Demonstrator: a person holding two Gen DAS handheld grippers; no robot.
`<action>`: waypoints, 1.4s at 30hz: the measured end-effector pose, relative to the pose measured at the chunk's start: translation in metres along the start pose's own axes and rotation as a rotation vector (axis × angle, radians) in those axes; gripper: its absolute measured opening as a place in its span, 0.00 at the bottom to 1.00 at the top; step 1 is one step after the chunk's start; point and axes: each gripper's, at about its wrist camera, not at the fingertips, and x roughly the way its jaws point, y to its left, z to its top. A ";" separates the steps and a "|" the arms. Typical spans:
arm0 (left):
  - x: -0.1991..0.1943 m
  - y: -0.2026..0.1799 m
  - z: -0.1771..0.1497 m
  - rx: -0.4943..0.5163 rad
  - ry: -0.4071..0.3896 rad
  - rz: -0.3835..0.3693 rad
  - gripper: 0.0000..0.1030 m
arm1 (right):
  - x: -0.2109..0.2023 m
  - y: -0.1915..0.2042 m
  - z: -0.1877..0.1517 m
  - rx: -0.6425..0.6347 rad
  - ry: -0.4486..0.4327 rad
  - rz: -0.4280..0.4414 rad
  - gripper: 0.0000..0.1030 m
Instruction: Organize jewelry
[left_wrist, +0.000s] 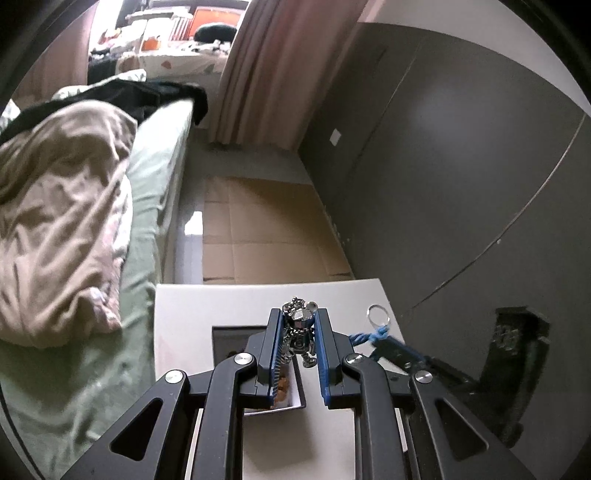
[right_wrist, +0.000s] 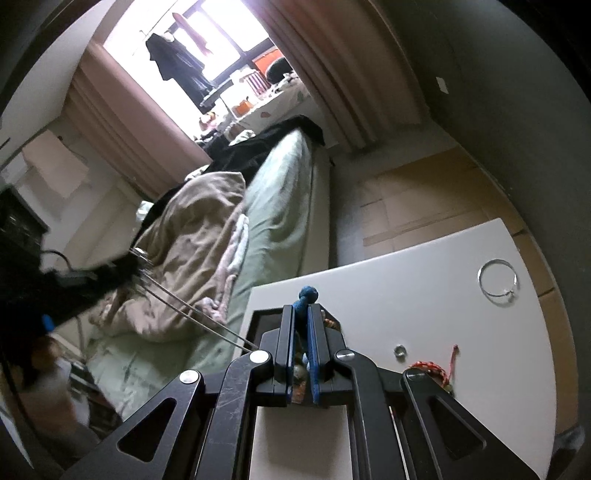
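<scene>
**Both tools grip jewelry above the white worktop**

The left tool (left_wrist: 298, 325) has its blue-lined fingers part closed on a silver figure pendant (left_wrist: 300, 334), whose head shows at the fingertips while its legs hang between them; a chain (left_wrist: 281, 356) drops from it toward the dark tray (left_wrist: 227, 338) below. The right tool (right_wrist: 301, 314) is nearly closed, pinching a blue knotted cord (right_wrist: 306, 299) whose knot sticks out past the tips. On the white worktop (right_wrist: 424, 295) lie a silver hoop bangle (right_wrist: 497, 282) near the far right corner, a small silver ring (right_wrist: 399, 350) nearer, and a red braided bracelet (right_wrist: 432, 369) beside it. A bed (left_wrist: 144, 206) with a beige blanket (left_wrist: 62, 206) stands to the left.
</scene>
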 end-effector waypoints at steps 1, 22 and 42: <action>0.006 0.003 -0.003 -0.008 0.007 -0.003 0.17 | 0.000 0.001 0.000 0.001 -0.004 0.006 0.08; 0.065 0.089 -0.039 -0.276 0.023 -0.111 0.58 | 0.024 0.028 -0.006 -0.048 -0.010 0.084 0.08; 0.042 0.099 -0.042 -0.279 -0.007 -0.106 0.58 | 0.050 0.030 -0.014 -0.022 0.085 -0.060 0.65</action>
